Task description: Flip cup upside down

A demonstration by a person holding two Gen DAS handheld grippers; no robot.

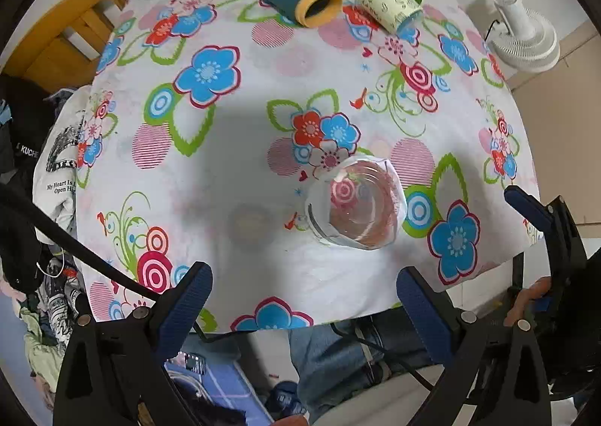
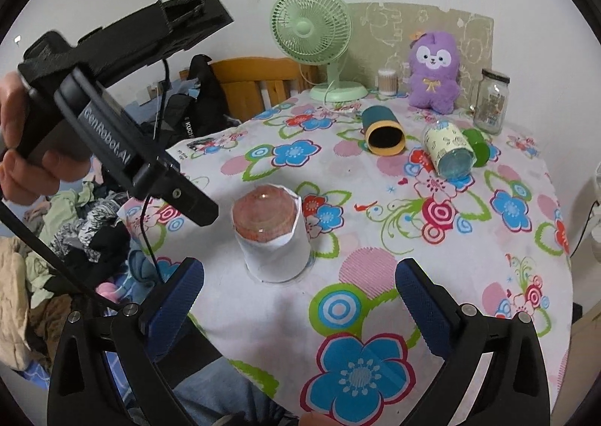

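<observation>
A clear glass cup [image 1: 355, 202] wrapped in white paper stands on the flowered tablecloth [image 1: 233, 170], apart from both grippers. In the right wrist view the cup [image 2: 270, 234] shows what looks like its closed base on top. My left gripper [image 1: 302, 277] hovers above the table's near edge, open, with the cup ahead and to the right of its fingers. My right gripper [image 2: 300, 268] is open and empty, with the cup just beyond its left finger [image 2: 180, 298]. A hand holds the left gripper's body [image 2: 112, 133] above and left of the cup.
A teal cup with a yellow rim [image 2: 383, 129] and a pale patterned cup [image 2: 447, 150] lie on their sides at the back. Behind them stand a green fan [image 2: 315, 39], a purple plush toy [image 2: 434, 73] and a glass jar [image 2: 492, 101]. Clothes pile up left of the table.
</observation>
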